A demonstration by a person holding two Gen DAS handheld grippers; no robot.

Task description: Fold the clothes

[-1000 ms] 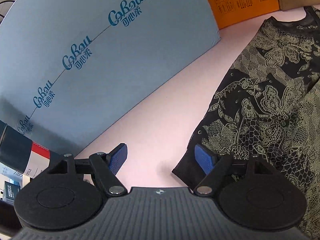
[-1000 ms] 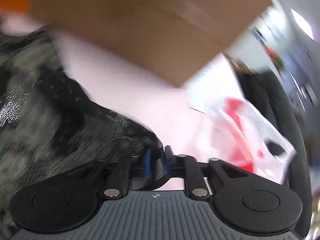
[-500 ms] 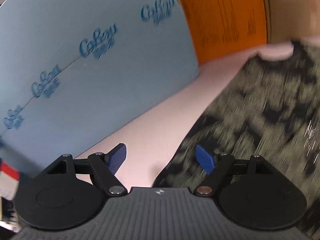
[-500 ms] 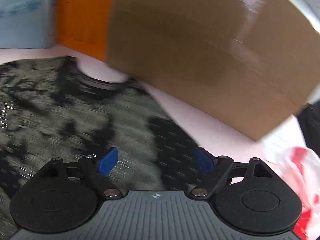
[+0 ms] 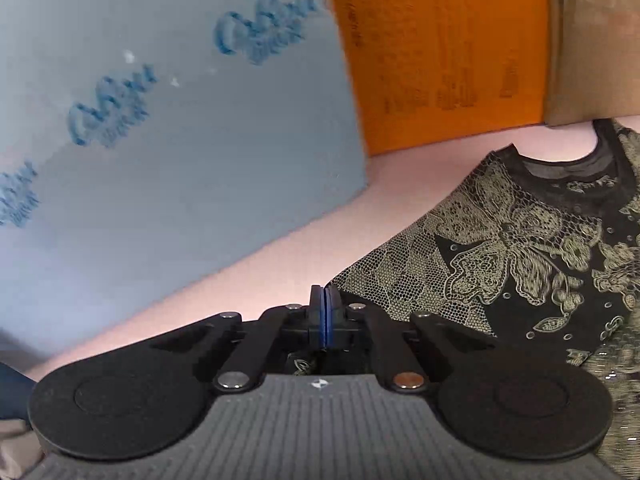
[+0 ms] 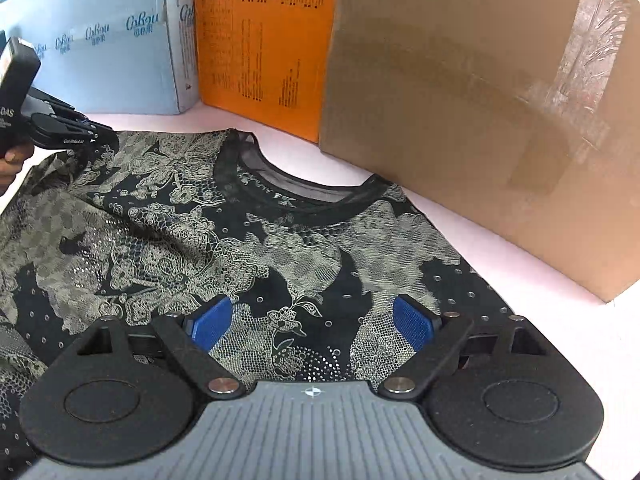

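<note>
A black top with a pale lace-flower print point(image 6: 256, 240) lies on the pink table point(image 6: 520, 276), neckline toward the boxes. My left gripper point(image 5: 325, 312) is shut on the top's left shoulder edge point(image 5: 460, 264); it also shows in the right wrist view point(image 6: 86, 136) at the garment's far left corner. My right gripper point(image 6: 310, 326) is open, its blue pads point(image 6: 210, 326) hovering just above the top's chest, holding nothing.
A light blue box point(image 5: 152, 128), an orange box point(image 6: 260, 44) and a brown cardboard box point(image 6: 480, 100) stand close along the table's back edge behind the neckline. A strip of bare pink table point(image 5: 260, 276) lies between the top and the boxes.
My left gripper has moved up along the top's left edge and closed on the shoulder. My right gripper let go of the fabric, opened and came over the chest.
</note>
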